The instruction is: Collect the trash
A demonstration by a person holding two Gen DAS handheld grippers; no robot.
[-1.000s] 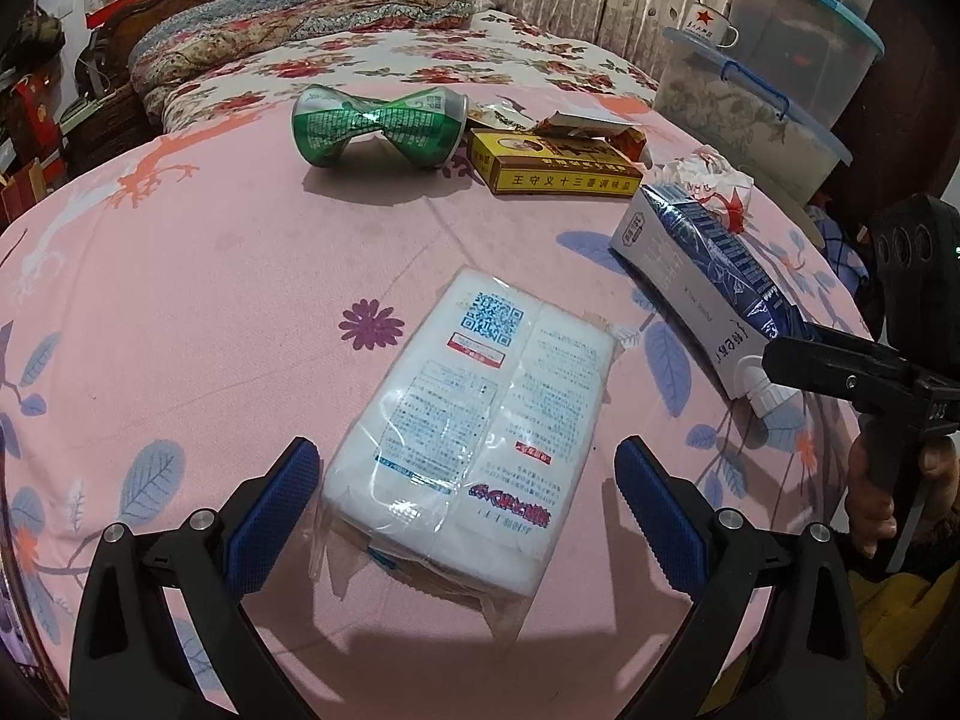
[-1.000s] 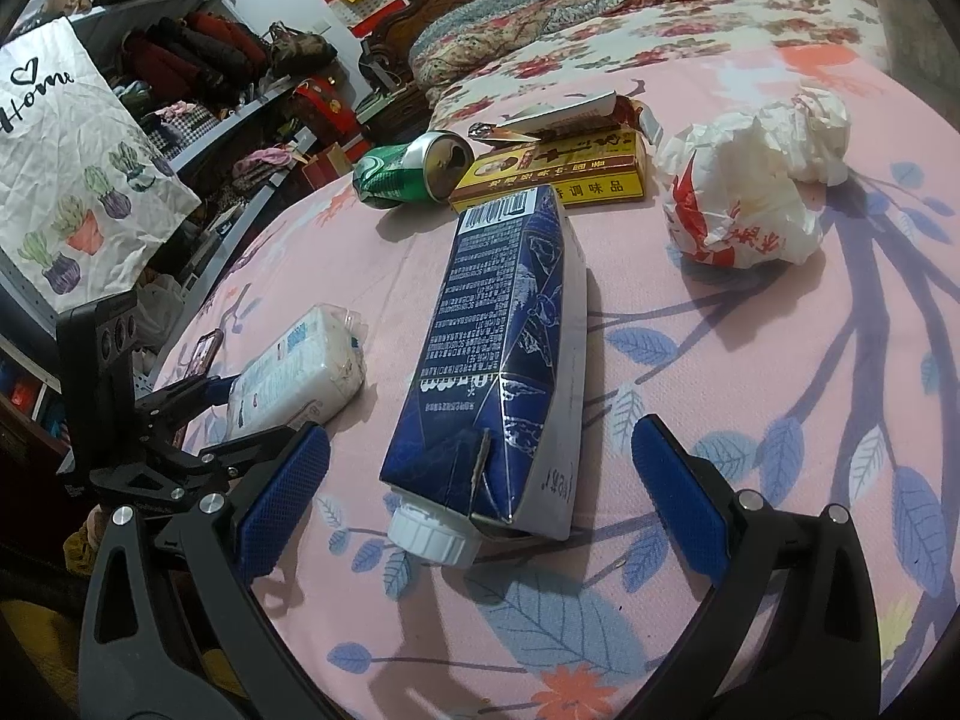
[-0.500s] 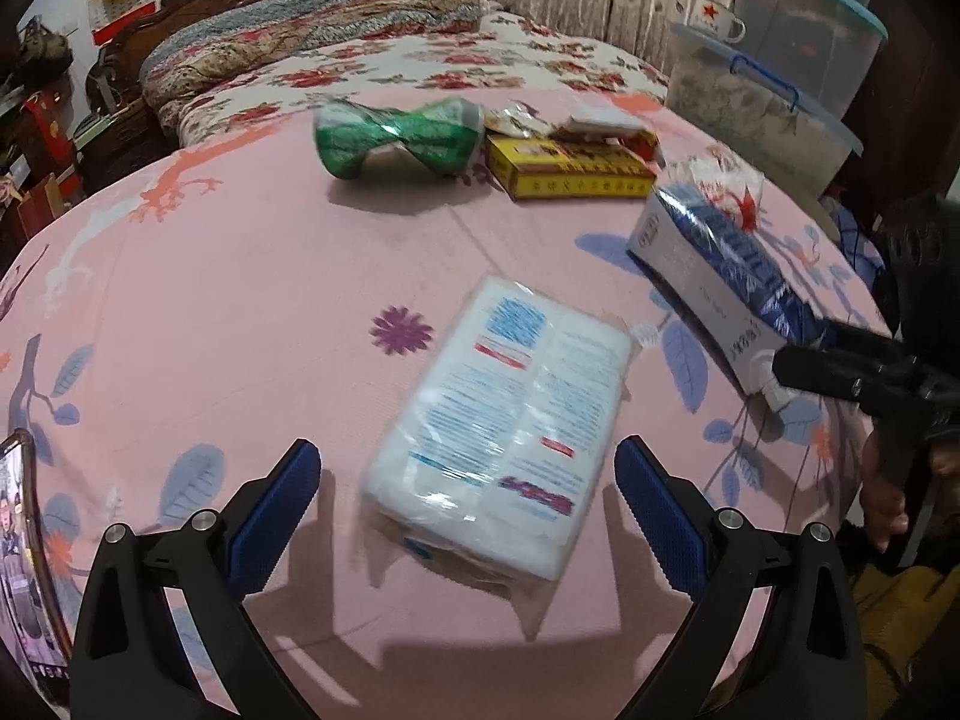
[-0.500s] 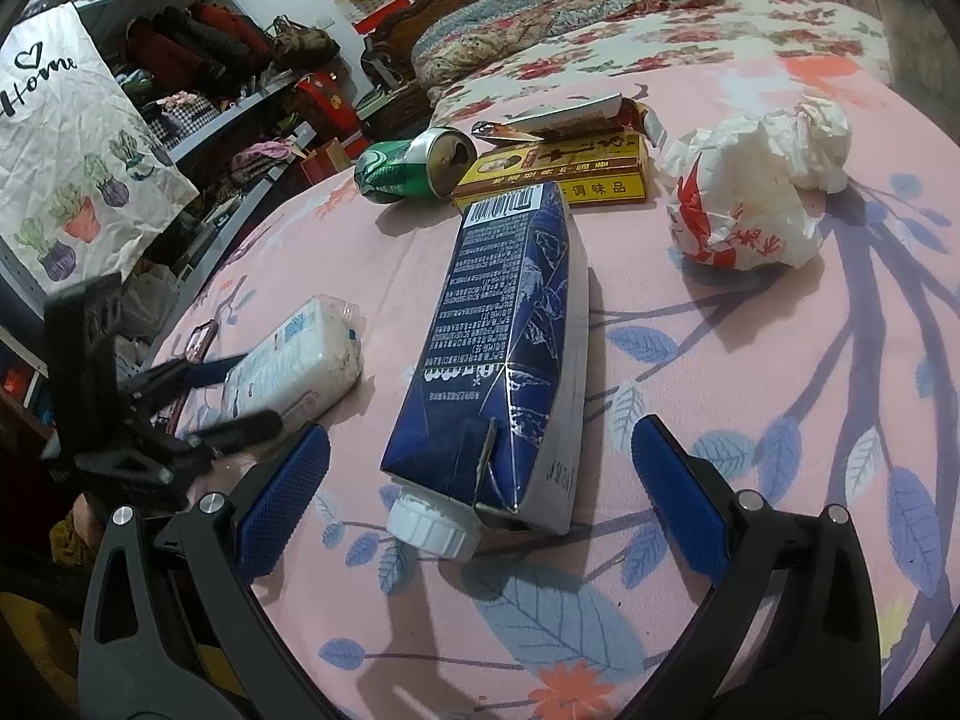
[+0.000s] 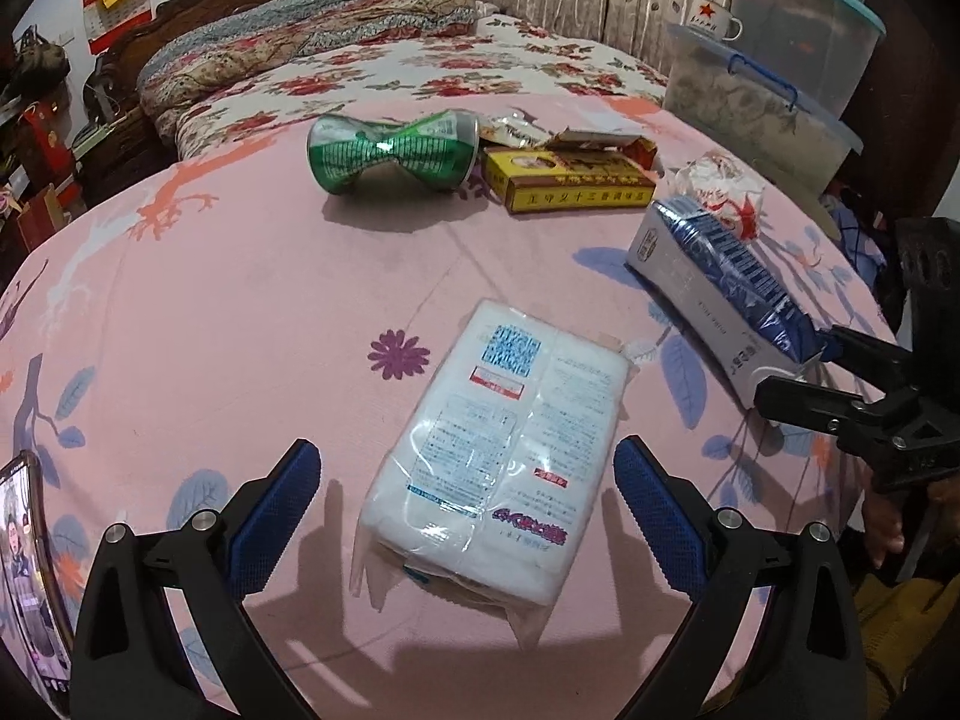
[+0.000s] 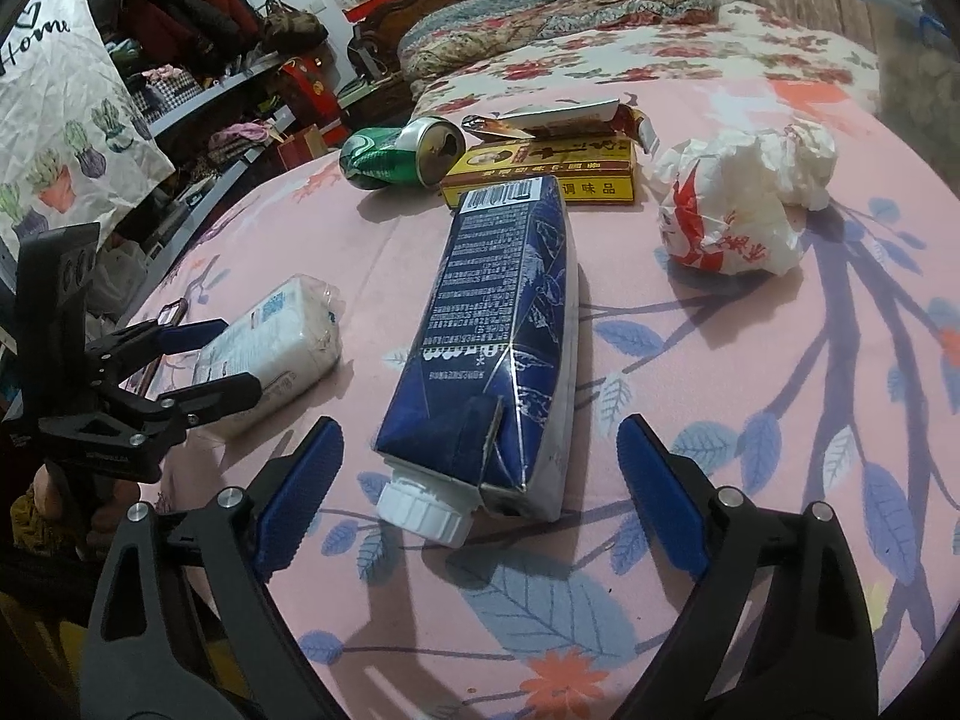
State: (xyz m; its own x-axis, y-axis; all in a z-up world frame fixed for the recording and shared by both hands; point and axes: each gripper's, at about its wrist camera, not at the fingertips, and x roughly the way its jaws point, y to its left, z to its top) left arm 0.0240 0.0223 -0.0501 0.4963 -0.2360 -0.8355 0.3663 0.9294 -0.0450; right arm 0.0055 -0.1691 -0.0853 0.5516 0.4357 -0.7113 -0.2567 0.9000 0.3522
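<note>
A white plastic-wrapped tissue pack (image 5: 510, 438) lies on the pink floral cloth (image 5: 240, 300). Its near end sits between the pads of my left gripper (image 5: 463, 449), which is open with gaps on both sides. A dark blue drink carton (image 6: 498, 324) lies on its side, white cap toward me. My right gripper (image 6: 478, 425) straddles its cap end; the jaws are closing and the pads stand clear of it. Farther back lie a crushed green can (image 5: 390, 150), a yellow box (image 5: 570, 186) and a crumpled white-and-red wrapper (image 6: 738, 210).
A phone (image 5: 30, 570) lies at the cloth's left edge. Stacked plastic storage bins (image 5: 780, 60) with a mug (image 5: 714, 18) on one stand at the right, a bed (image 5: 360, 60) behind, cluttered shelves (image 6: 210, 60) and a hanging printed bag (image 6: 60, 108) at the left.
My left gripper drew back a little, then came forward around the tissue pack's near end. The right pads have drawn in slightly beside the carton. No object has shifted.
</note>
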